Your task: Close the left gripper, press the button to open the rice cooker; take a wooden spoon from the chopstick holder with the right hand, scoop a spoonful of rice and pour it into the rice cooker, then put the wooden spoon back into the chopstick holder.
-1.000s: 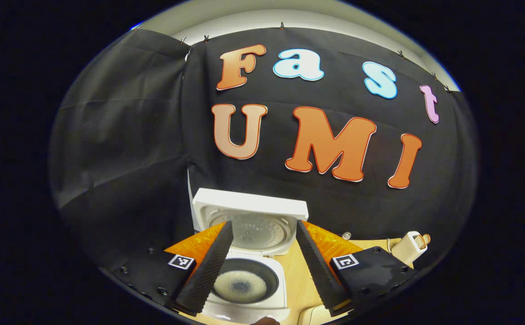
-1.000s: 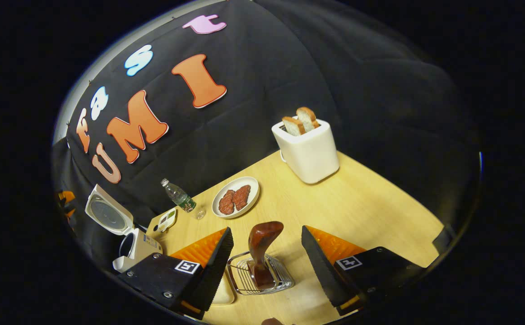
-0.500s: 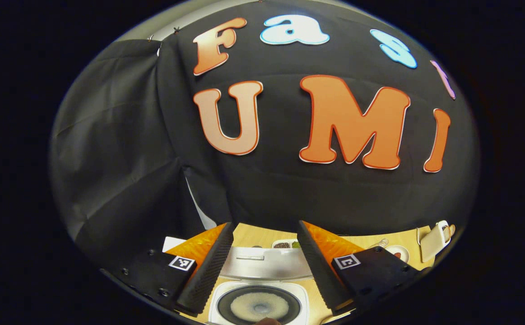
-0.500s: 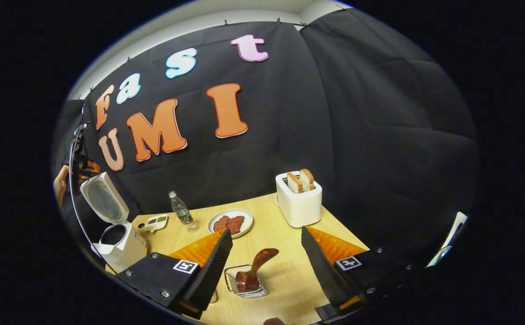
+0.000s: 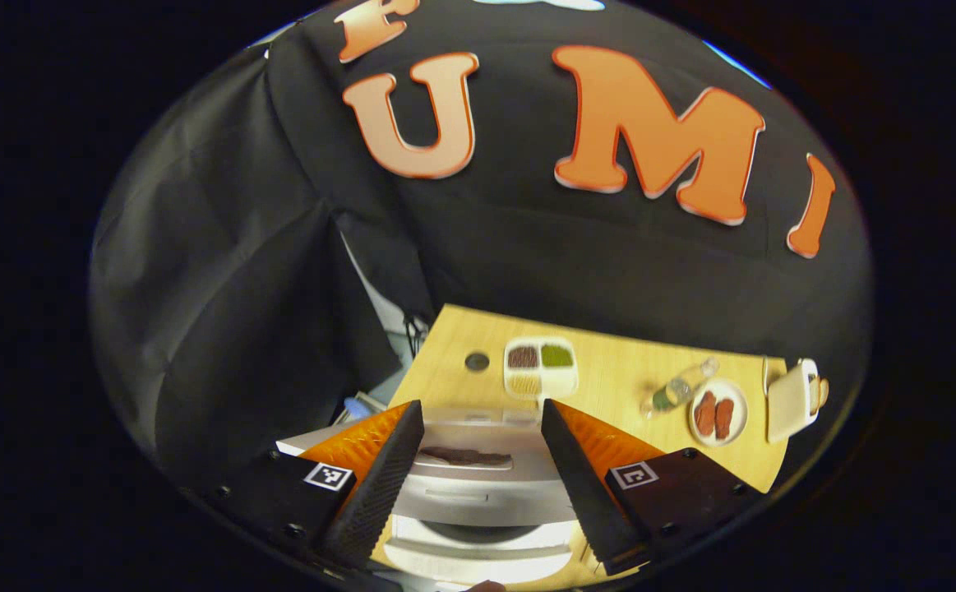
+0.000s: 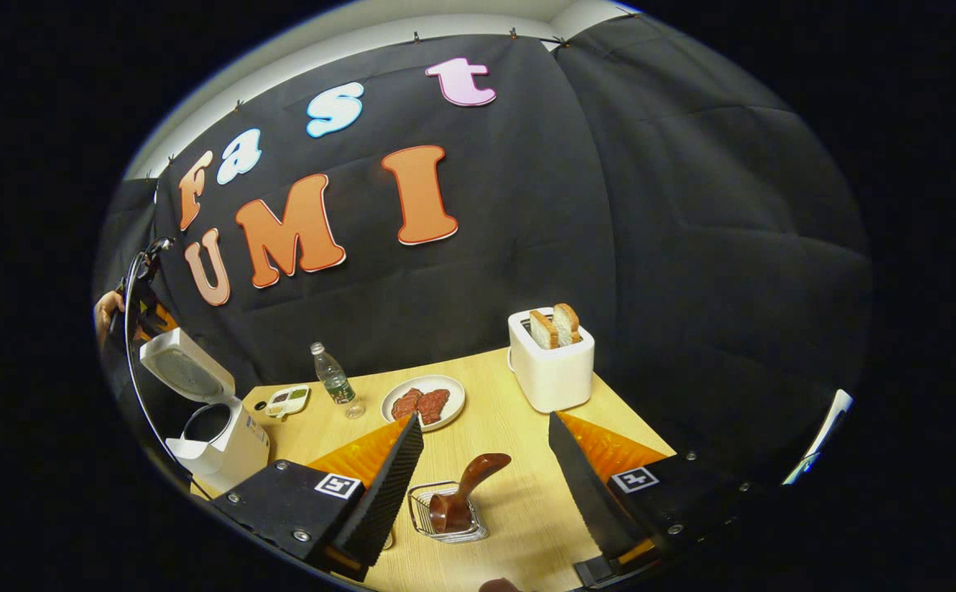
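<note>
Left gripper (image 5: 471, 460) fingers spread above rice cooker (image 5: 478, 493), lid partly raised, right gripper (image 6: 482, 473) fingers spread, empty, wooden spoon (image 6: 465, 489) standing in chopstick holder (image 6: 445, 514) between them, rice cooker at 9 o'clock, toaster (image 6: 551, 362) at 12 o'clock on table (image 6: 527, 493).

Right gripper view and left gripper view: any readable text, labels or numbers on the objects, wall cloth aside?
None can be read.
Label on the bottle: too small to read.
Any marking on the rice cooker: too small to tell.
Squares on the left gripper and the right gripper: coded patterns, no words.
The toaster: plain, no marking seen.
</note>
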